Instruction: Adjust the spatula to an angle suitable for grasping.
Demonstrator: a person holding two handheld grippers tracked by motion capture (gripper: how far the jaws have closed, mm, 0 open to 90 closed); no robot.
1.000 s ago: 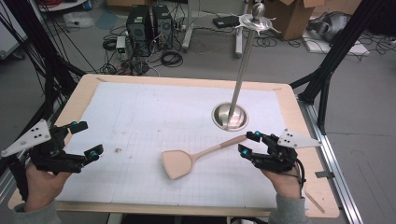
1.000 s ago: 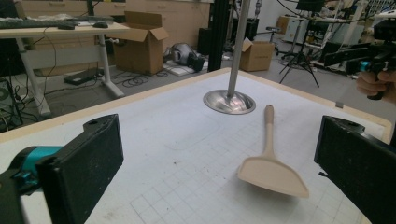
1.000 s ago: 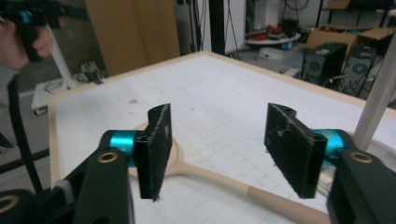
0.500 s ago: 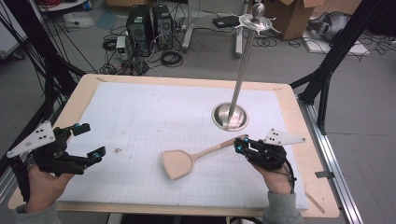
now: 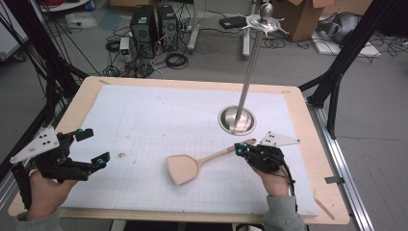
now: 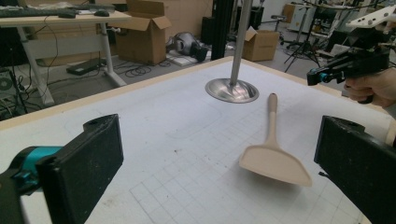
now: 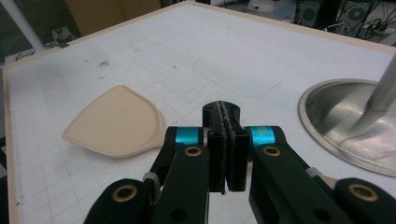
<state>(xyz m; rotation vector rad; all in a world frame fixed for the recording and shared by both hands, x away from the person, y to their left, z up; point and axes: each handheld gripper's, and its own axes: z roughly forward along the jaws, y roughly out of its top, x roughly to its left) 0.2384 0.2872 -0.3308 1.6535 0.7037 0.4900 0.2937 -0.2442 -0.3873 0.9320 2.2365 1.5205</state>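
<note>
Your right gripper [image 5: 246, 147] has just been closing, and its jaws now meet above the end of the spatula [image 5: 185, 167] handle; whether they pinch the handle you cannot tell. The spatula lies flat on the white mat [image 5: 159, 120], blade toward the near edge, handle pointing toward the round metal base [image 5: 235, 120] of the stand near the right side. Your left gripper [image 5: 86, 144] hangs over the mat's near-left corner, jaws wide apart and holding nothing.

Right gripper [image 5: 244, 147] jaws closed, left gripper [image 5: 92, 148] jaws wide
</note>
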